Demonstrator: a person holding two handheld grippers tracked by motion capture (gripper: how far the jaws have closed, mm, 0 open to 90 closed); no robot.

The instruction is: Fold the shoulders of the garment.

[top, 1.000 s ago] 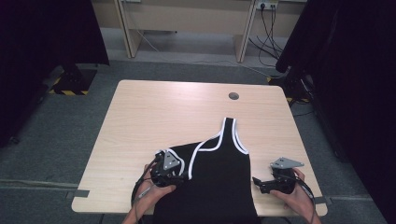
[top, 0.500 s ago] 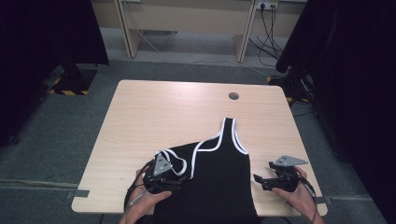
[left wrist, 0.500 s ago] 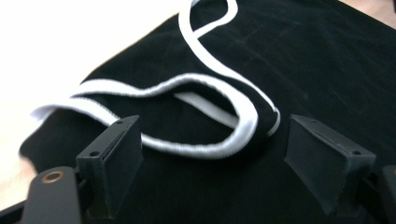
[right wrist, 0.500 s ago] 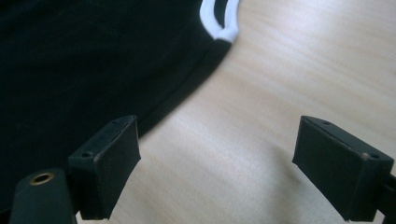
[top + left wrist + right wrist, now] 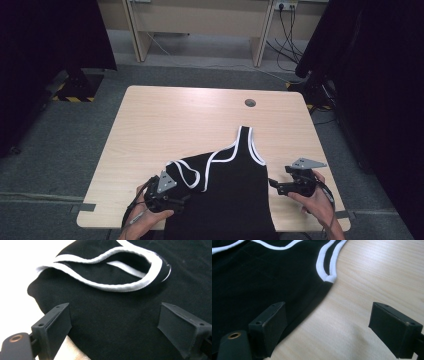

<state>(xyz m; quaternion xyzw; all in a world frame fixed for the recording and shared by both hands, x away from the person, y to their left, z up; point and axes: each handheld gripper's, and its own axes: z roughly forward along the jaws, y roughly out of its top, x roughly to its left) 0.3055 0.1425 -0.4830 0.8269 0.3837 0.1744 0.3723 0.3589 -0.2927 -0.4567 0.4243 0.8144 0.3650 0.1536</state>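
Black sleeveless cotton top with white-piped armholes and neckline (image 5: pixel 235 185): spread on the near half of the pale wooden table (image 5: pixel 165 125), hem hanging past the near edge, one strap (image 5: pixel 246 135) pointing toward the round cable hole (image 5: pixel 250 103).

Left gripper (image 5: pixel 181 199), at the top's left flank just below the crumpled white-trimmed armhole (image 5: pixel 117 277): jaws just been opening, now spread wide, cloth lying beneath and between them but not pinched. Released, then.

Right gripper (image 5: pixel 272 182), just off the top's right edge: jaws likewise apart, nothing held, left jaw over black fabric (image 5: pixel 249 285), right jaw over bare wood.

Likely risks:
- With nothing gripped, slow slide of the overhanging hem off the near edge, dragging the top along.
- Closing at the left flank now: probable catch of both layers at once, worsening the bunched armhole.
- Closing at the right edge: possible miss of the thin hem, pads scraping wood instead.
- Uneven pull from either side: skewed strap, fresh wrinkles.
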